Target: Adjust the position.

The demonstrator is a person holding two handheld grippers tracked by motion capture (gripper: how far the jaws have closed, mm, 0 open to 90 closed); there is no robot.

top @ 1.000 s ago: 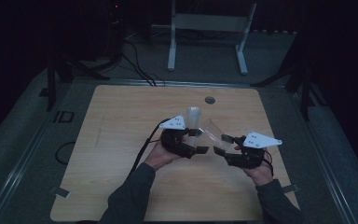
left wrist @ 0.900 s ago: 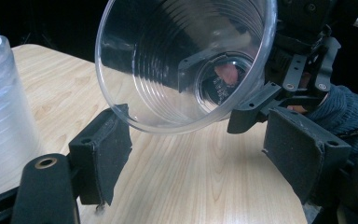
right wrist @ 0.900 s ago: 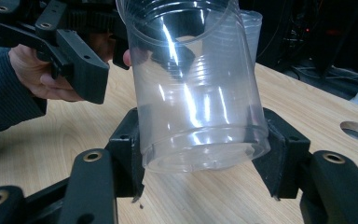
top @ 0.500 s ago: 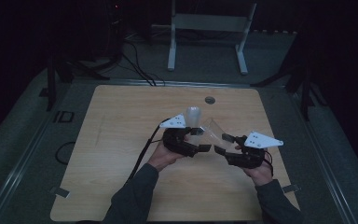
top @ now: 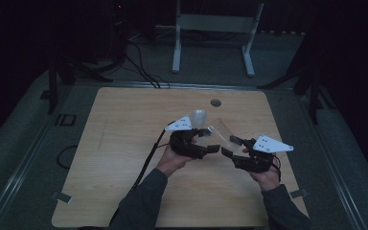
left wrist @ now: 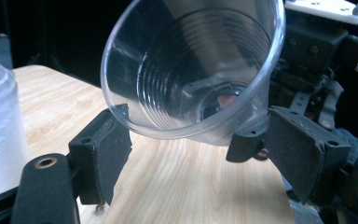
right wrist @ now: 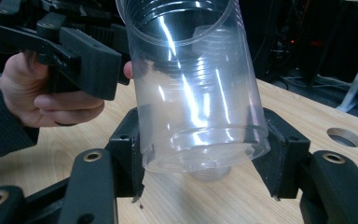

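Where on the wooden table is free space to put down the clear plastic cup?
The light wooden table is bare across its left half and along its far edge up to the round hole. It is crowded mid-table, where the left gripper, right gripper, clear plastic cup and cup stack meet.

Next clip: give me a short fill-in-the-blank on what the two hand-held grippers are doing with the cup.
1. The right hand-held gripper is shut on a clear plastic ____ near its base.
2. The cup is held tilted above the ____ table.
3. The left hand-held gripper has its jaws ____, one on each side of the cup's rim.

Missing words: cup; wooden; open
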